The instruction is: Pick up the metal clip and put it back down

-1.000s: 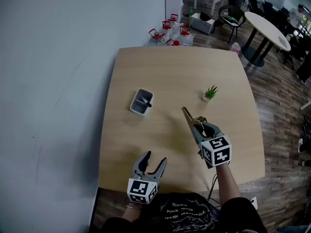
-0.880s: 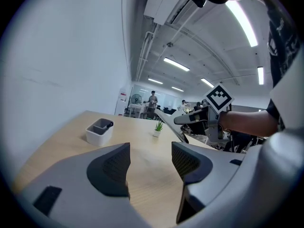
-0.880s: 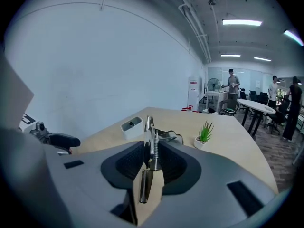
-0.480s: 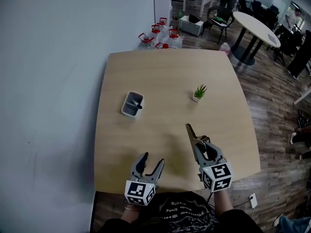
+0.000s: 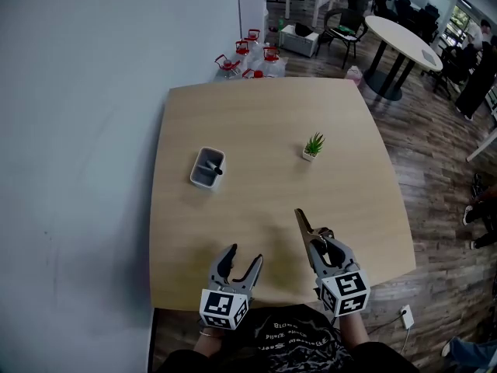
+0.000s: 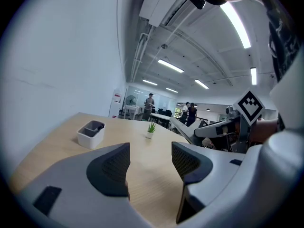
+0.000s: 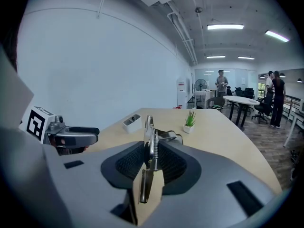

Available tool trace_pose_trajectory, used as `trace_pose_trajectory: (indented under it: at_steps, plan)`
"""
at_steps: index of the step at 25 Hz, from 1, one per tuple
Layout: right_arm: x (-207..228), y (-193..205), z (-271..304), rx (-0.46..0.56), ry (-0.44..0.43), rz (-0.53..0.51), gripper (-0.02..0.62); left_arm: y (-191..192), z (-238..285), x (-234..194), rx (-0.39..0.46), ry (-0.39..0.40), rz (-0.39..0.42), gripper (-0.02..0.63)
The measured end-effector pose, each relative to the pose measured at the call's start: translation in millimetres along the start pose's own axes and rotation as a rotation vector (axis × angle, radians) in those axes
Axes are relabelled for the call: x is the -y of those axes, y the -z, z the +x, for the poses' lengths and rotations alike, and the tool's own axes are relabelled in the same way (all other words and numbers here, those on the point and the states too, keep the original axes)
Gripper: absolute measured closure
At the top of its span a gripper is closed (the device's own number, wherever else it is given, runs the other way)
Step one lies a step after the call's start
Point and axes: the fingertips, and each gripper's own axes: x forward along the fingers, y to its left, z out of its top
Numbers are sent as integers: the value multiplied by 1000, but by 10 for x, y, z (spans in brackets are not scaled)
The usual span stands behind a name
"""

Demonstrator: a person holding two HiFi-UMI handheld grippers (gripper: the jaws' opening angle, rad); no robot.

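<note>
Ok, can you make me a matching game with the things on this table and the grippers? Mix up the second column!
Column one:
1. silver metal clip
2. small green potted plant
3. white rectangular container
4. left gripper

Column two:
A. on the left half of the wooden table, something dark inside
B. pinched in the right gripper
C. open, nothing between its jaws
D. standing on the table's right half

Pairs: 1-B, 2-D, 3-A, 4-C

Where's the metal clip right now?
Head view: the metal clip is clamped in the right gripper over the table, near right part, plant beyond it.
</note>
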Motion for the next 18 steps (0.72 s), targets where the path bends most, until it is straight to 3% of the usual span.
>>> trace_pose_trajectory:
  at_steps: [8,18]
  plan:
    - [104,-17,-36,2,4,29,488,-17,12,44,0,5,8,333]
    - [1163,10,254,-33,83,179,488,1,233,117,-21,24,28,333]
